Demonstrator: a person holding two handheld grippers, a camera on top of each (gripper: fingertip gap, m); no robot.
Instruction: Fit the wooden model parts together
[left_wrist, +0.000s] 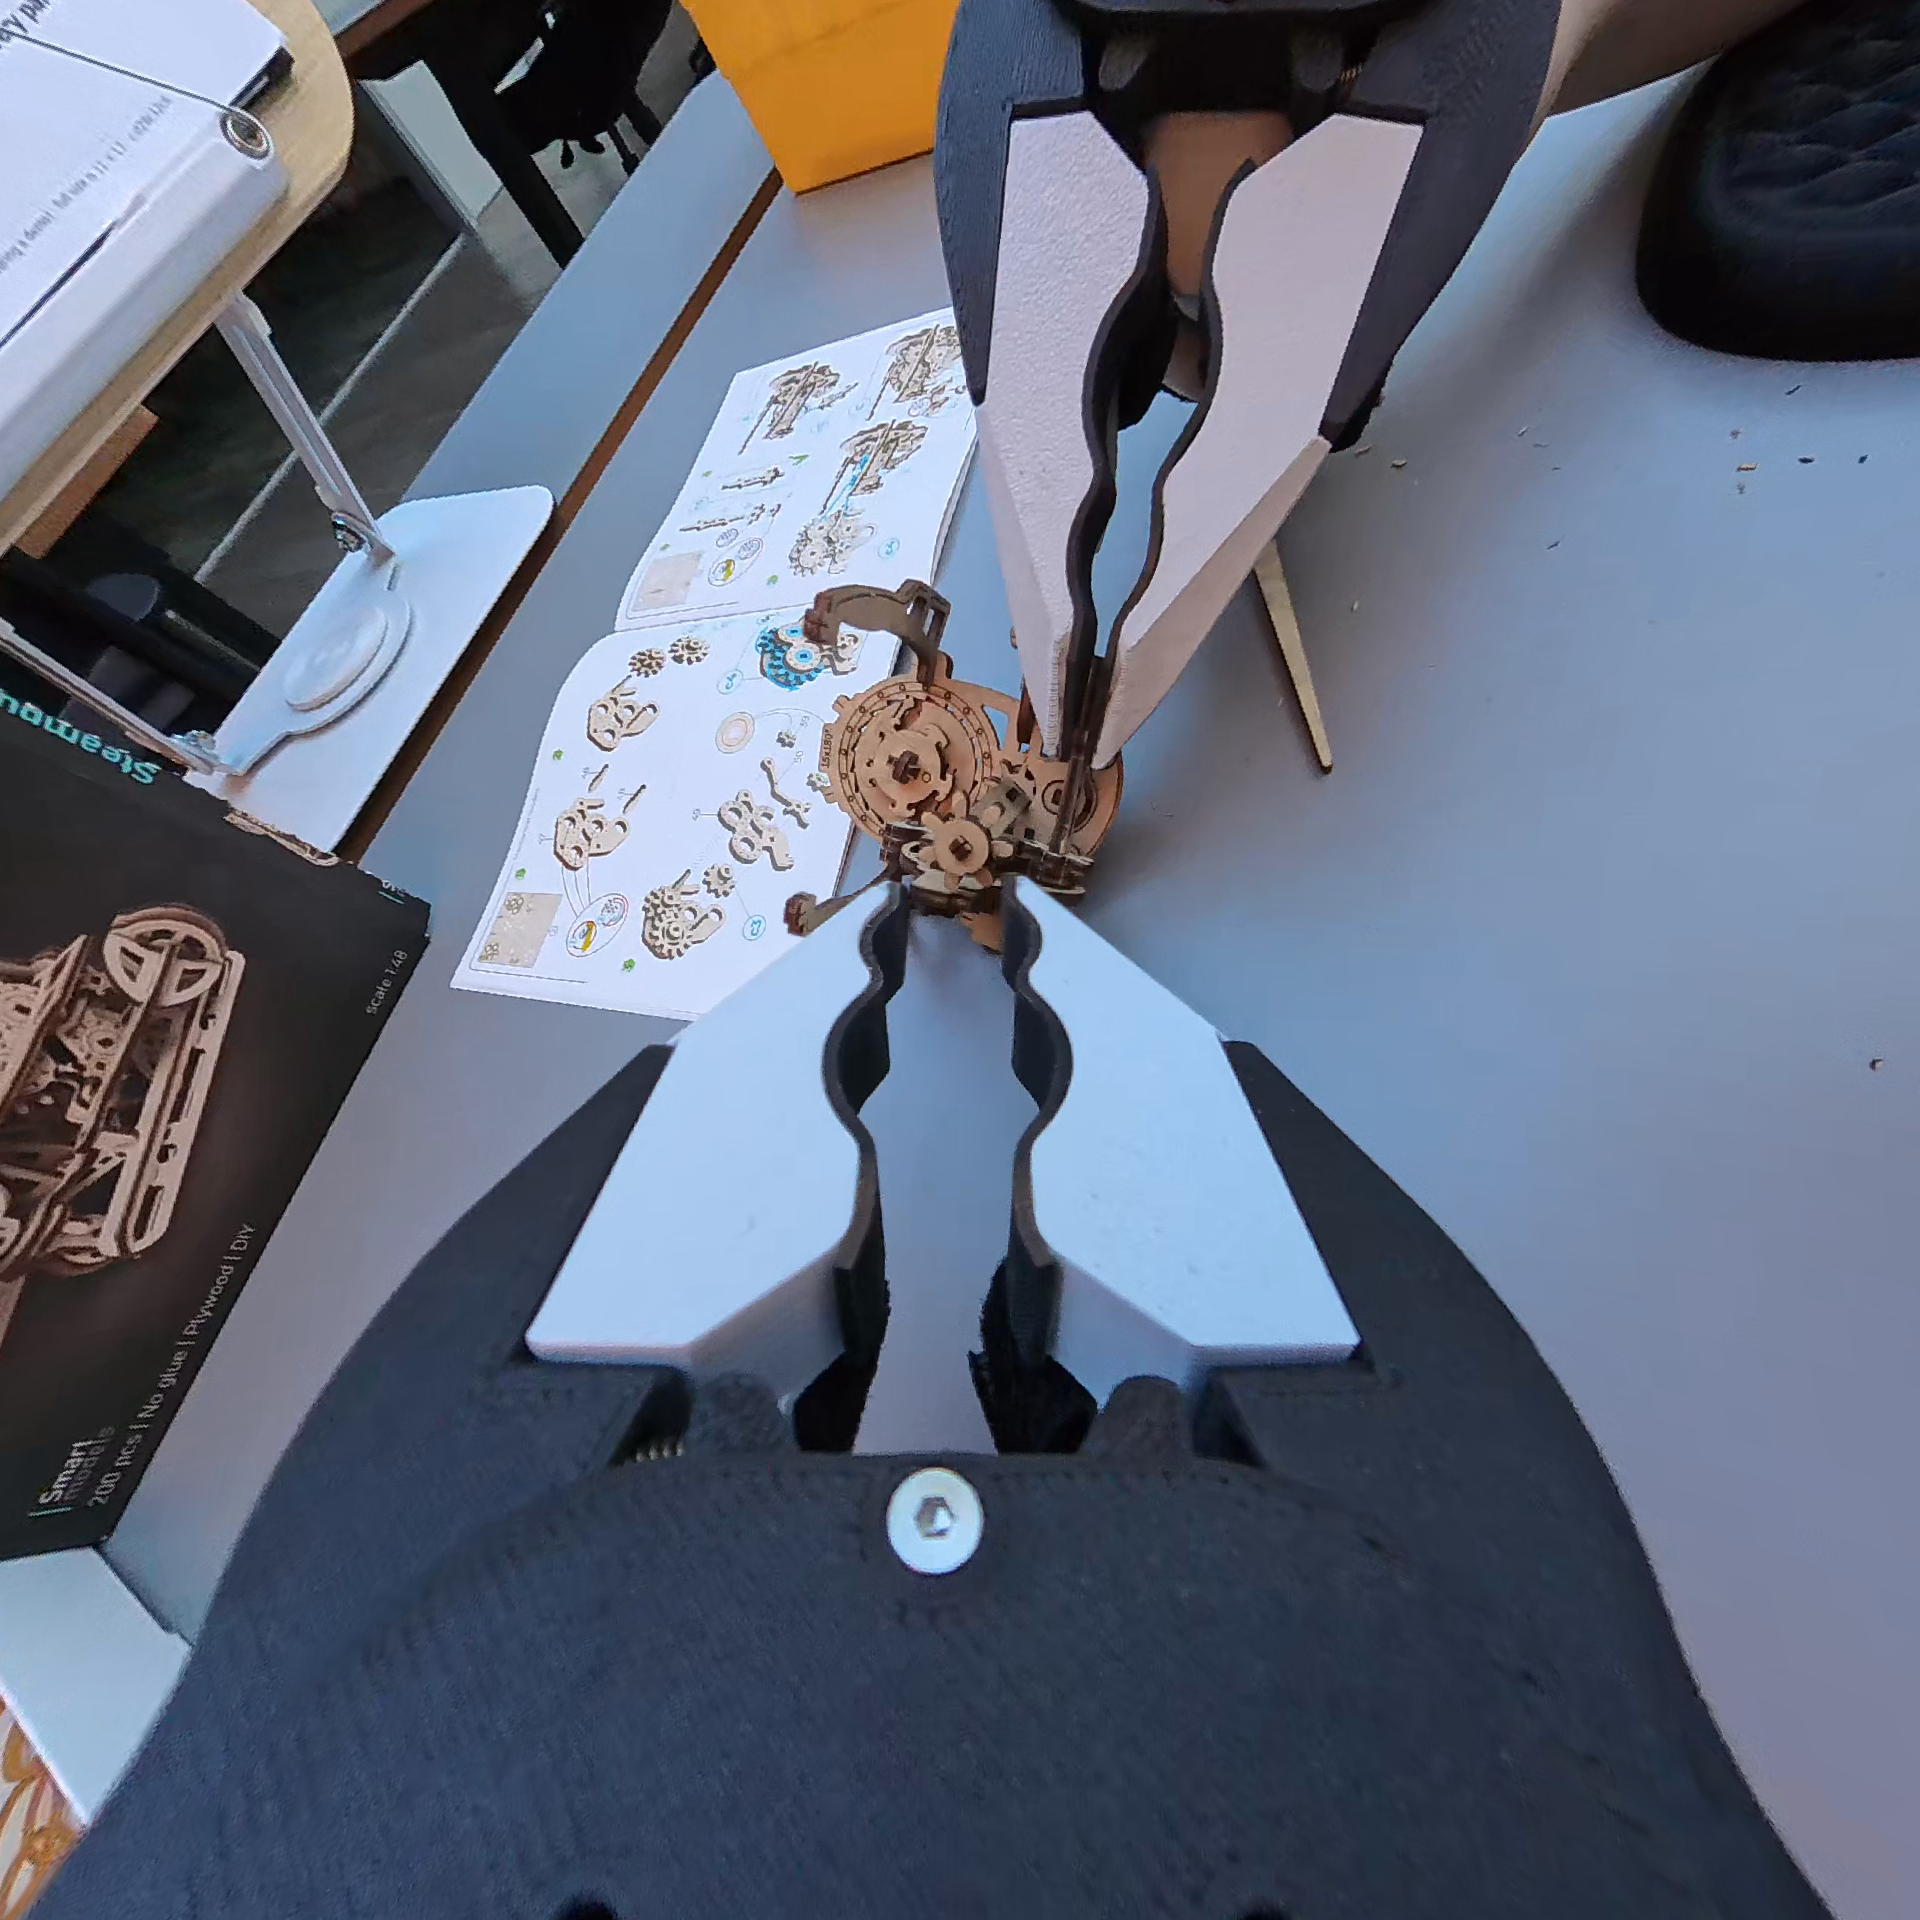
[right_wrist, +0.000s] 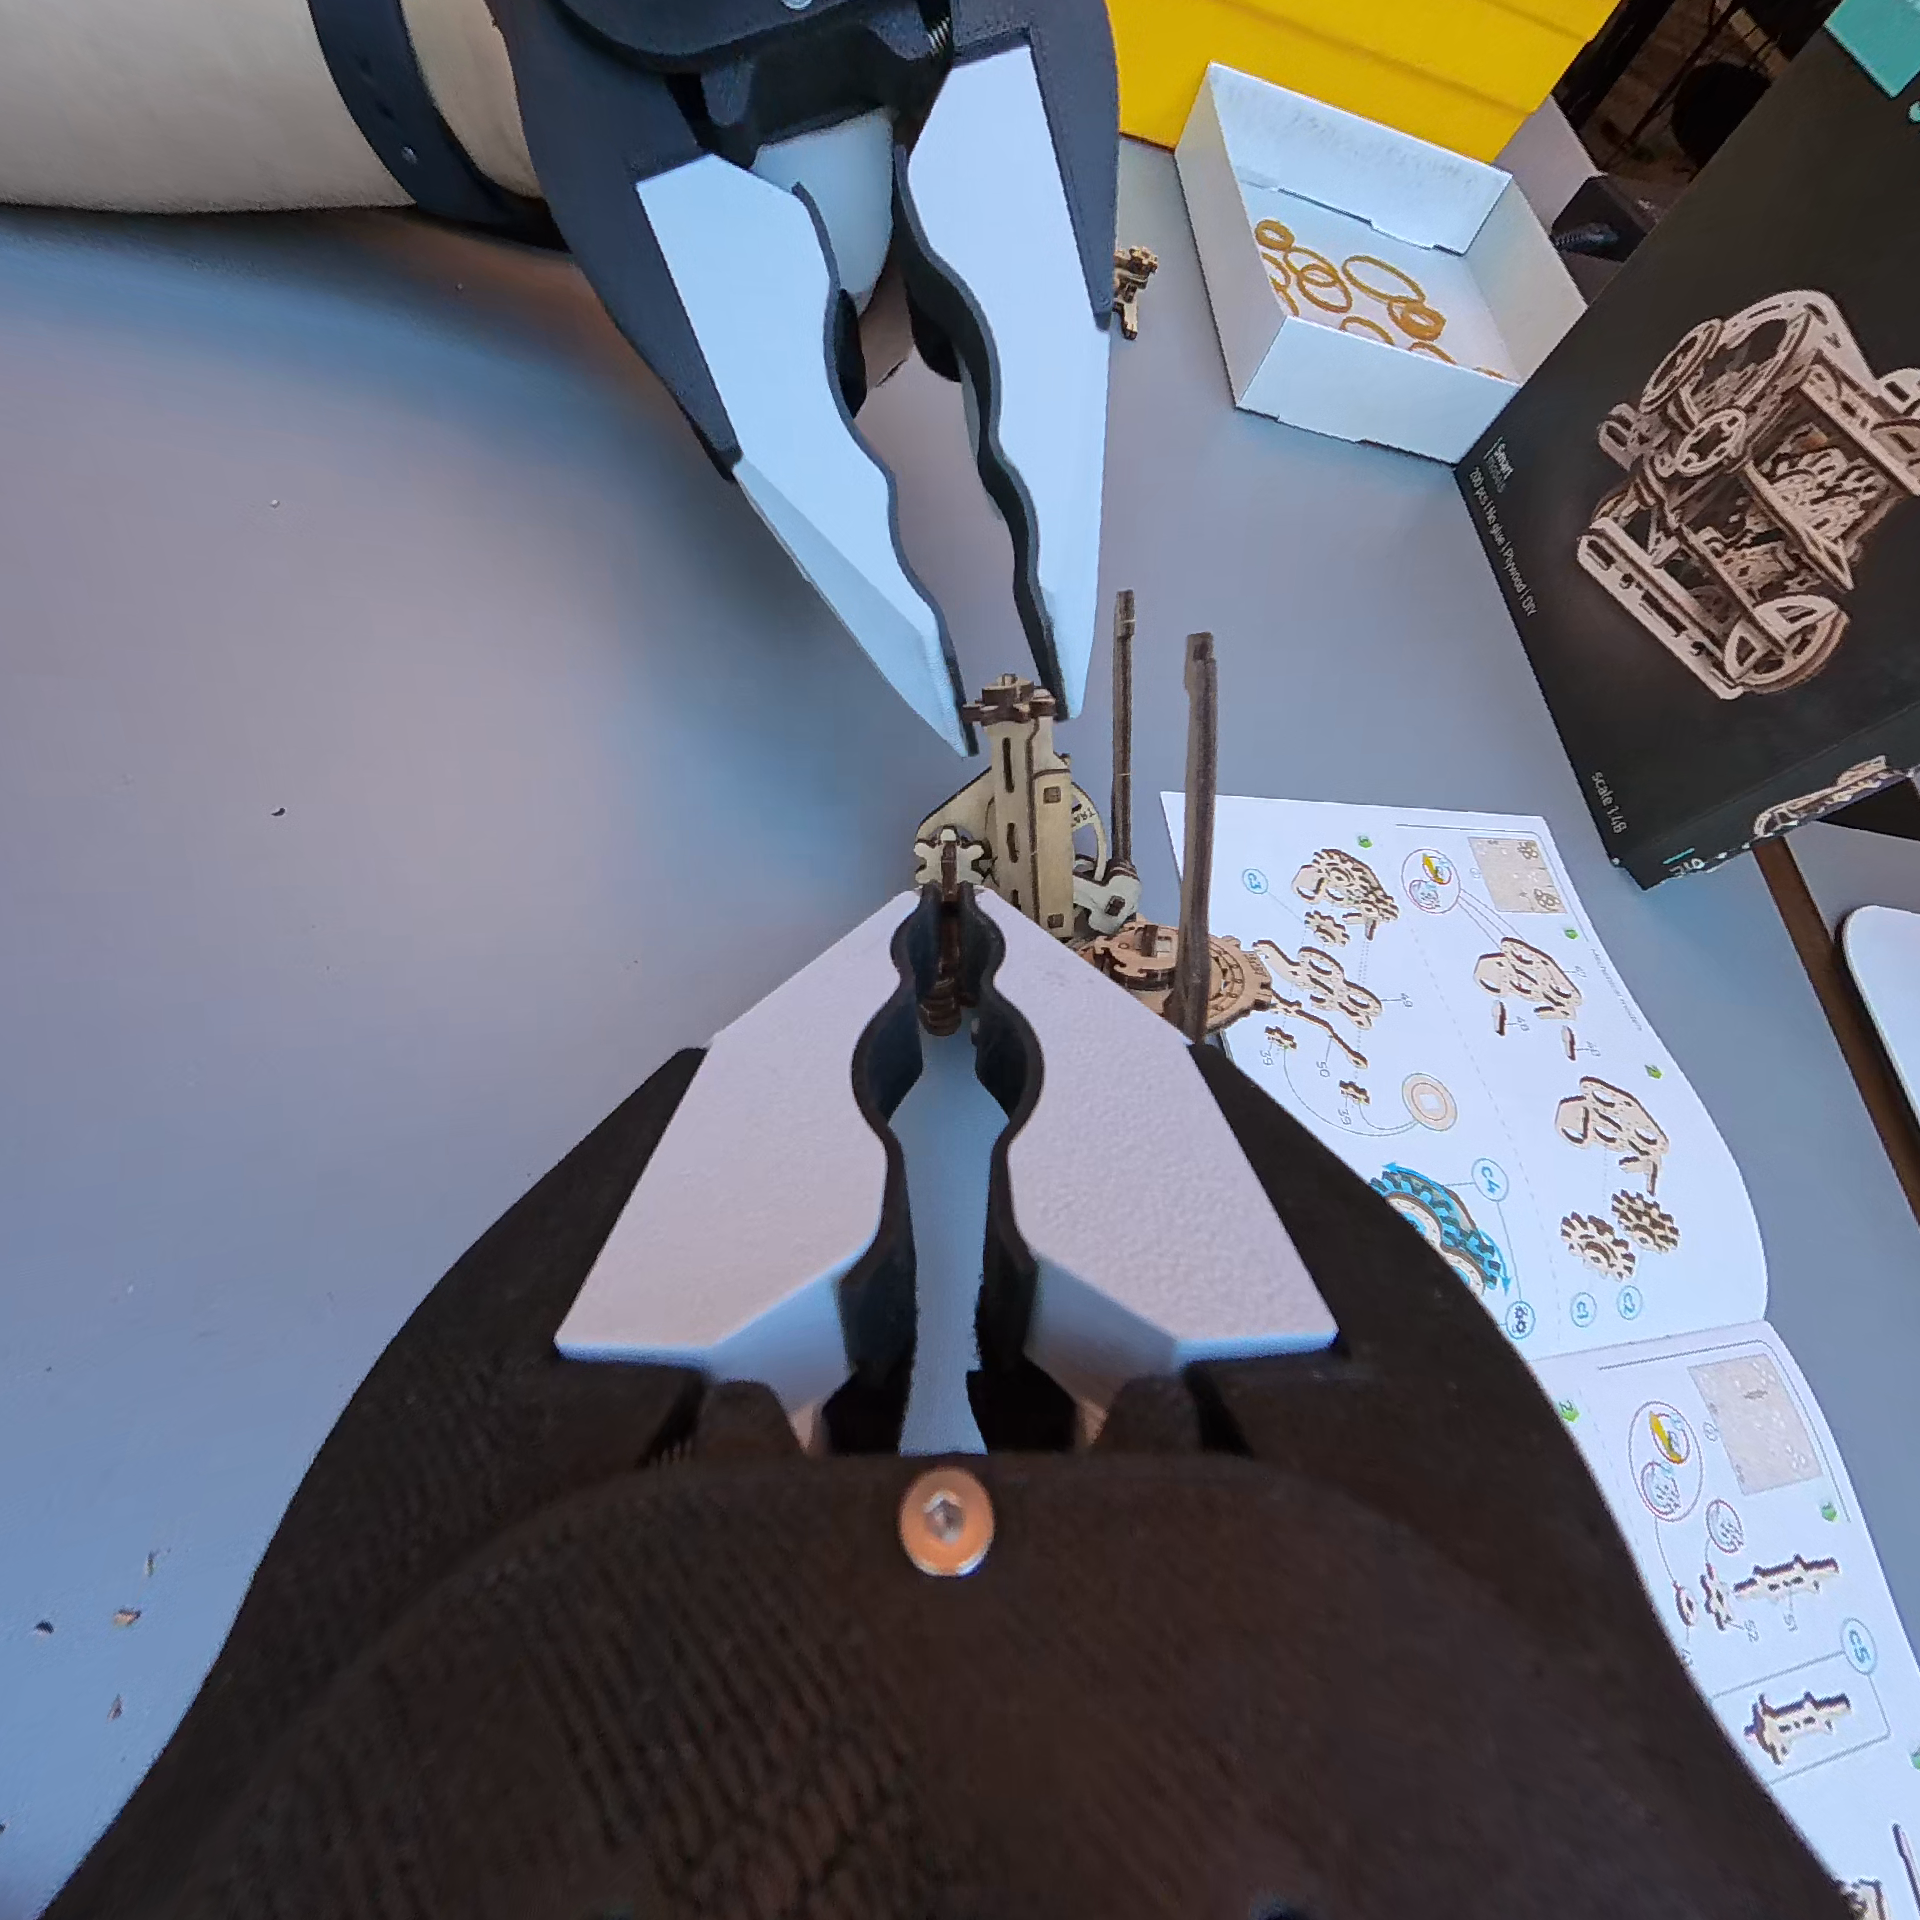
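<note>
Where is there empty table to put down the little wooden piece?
Bare grey table lies open on the side of the wooden model away from the instruction booklet, with only a few wood crumbs. It is crowded on the booklet side: the black kit box and the white tray of rings.

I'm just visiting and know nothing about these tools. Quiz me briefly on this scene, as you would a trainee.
1. True or false: the booklet lies closed.
2. The white box holds: A) rings B) screws C) pencils.
3. Which hand-held gripper pinches the small axle at the model: left or right?

Key: 1 false (it lies open); 2 A; 3 right.
</note>
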